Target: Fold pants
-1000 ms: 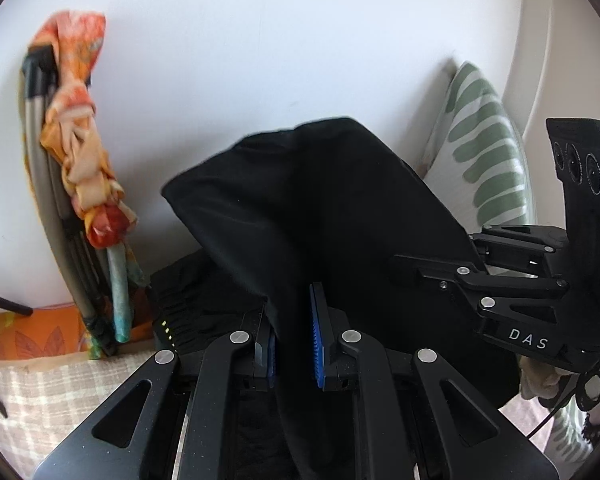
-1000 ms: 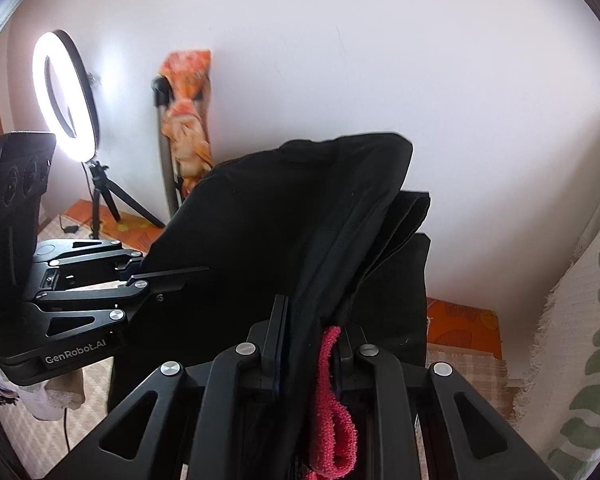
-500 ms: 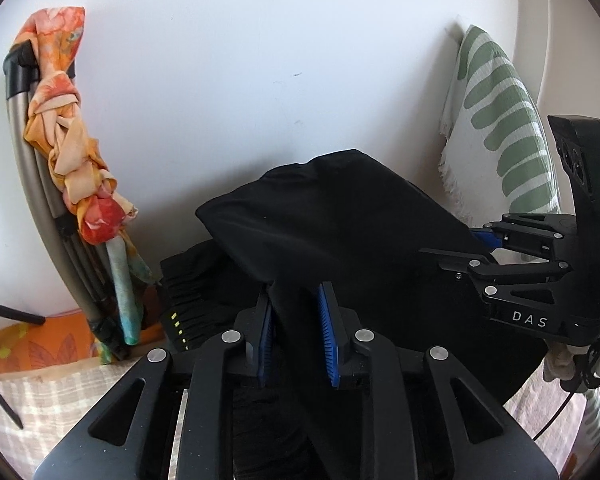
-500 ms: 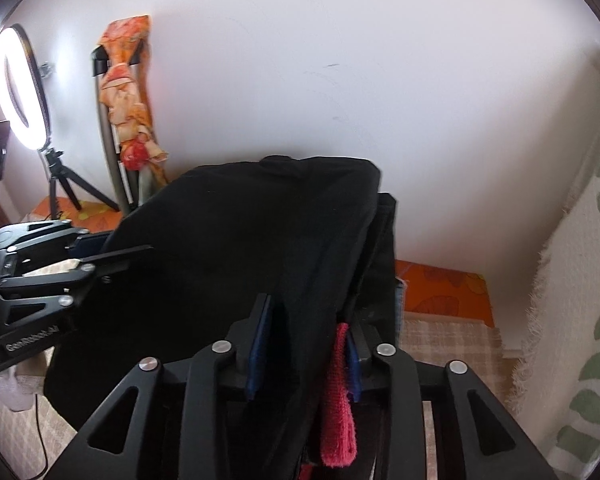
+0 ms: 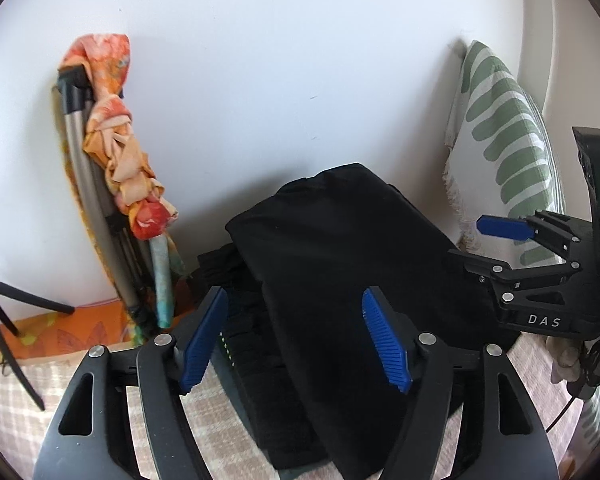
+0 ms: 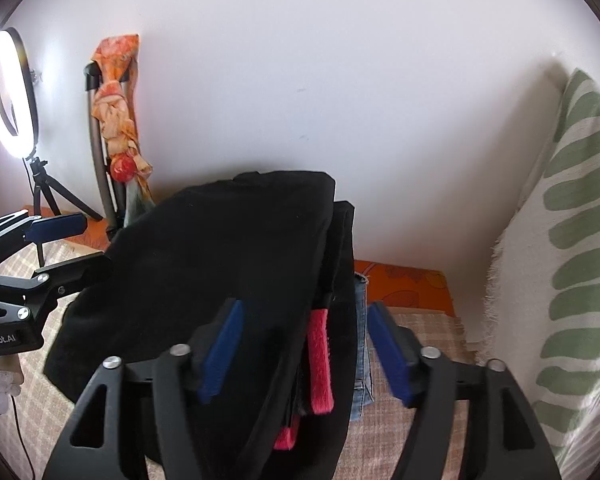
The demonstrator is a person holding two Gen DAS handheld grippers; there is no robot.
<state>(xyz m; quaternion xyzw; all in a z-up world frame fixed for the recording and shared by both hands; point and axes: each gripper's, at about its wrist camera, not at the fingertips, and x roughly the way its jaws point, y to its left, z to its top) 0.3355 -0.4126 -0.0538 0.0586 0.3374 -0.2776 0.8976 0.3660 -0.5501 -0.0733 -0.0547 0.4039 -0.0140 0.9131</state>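
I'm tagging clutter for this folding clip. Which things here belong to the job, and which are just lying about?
Part of the job:
black pants
left gripper, jaws opening around the pants
right gripper, jaws opening around the pants

Lying about:
ring light
orange cloth
green-striped cushion
red towel
jeans

Black pants [image 5: 340, 280], green-striped white cushion [image 5: 504, 148]

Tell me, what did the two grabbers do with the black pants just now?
Both let go. The left gripper and right gripper were pinching the black pants; now their jaws are opening, blue pads clear of the cloth. The pants sank onto the stack of folded clothes. The ring light and green-striped cushion stayed put.
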